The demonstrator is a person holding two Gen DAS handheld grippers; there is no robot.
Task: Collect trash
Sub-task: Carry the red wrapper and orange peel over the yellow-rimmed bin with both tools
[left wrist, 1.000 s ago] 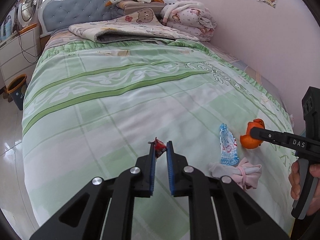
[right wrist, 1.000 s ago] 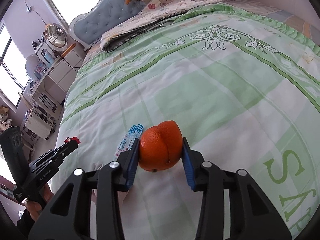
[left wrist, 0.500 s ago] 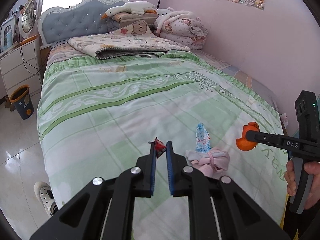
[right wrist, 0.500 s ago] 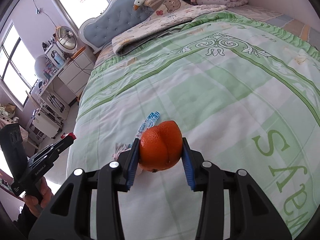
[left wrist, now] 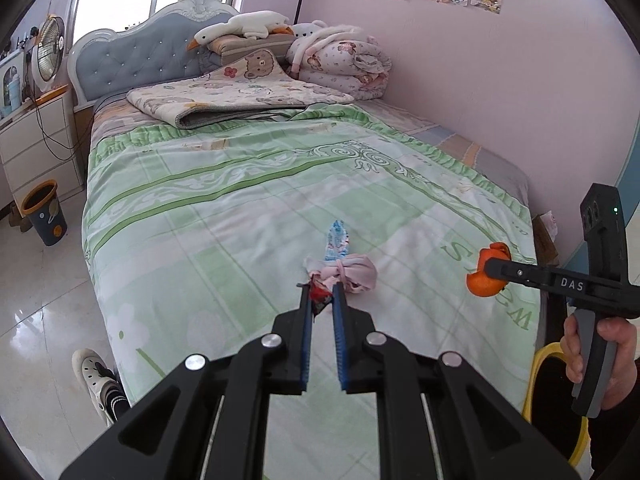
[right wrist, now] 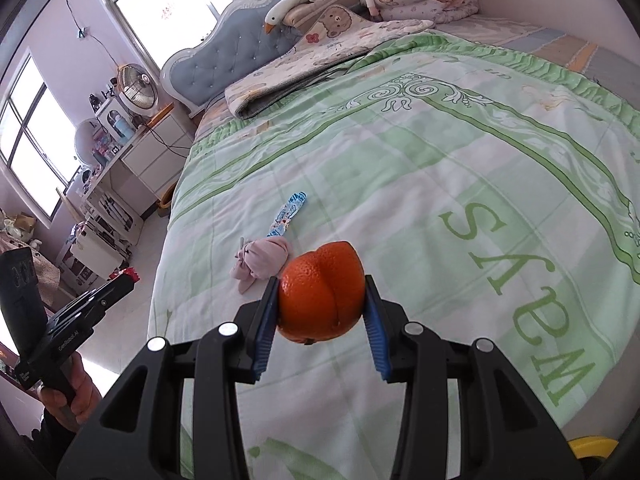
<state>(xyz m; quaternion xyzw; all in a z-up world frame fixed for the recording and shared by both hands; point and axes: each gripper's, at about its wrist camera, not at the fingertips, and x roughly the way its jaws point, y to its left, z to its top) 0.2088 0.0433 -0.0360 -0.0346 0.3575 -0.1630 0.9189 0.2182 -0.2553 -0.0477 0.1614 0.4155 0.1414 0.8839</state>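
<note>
My left gripper (left wrist: 321,294) is shut on a small red wrapper (left wrist: 320,295), held above the foot of the bed; it also shows in the right wrist view (right wrist: 127,276). My right gripper (right wrist: 321,300) is shut on an orange peel (right wrist: 321,296), also held above the bed; it shows at the right of the left wrist view (left wrist: 486,270). A blue-and-white wrapper (left wrist: 337,240) and a pink knotted bundle (left wrist: 352,272) lie on the green quilt (left wrist: 240,200); the wrapper (right wrist: 288,214) and the bundle (right wrist: 266,258) also show in the right wrist view.
A yellow-rimmed bin (left wrist: 554,396) stands by the bed's foot at right. A dark bin with an orange rim (left wrist: 44,212) stands on the floor by the white dresser (left wrist: 36,140). A folded blanket (left wrist: 240,98), pillows and a toy goose (left wrist: 240,28) lie at the headboard. A shoe (left wrist: 94,372) shows lower left.
Both grippers have pulled back and up from the bed, each keeping its hold. The bed's foot edge, the floor and the yellow bin have come into view.
</note>
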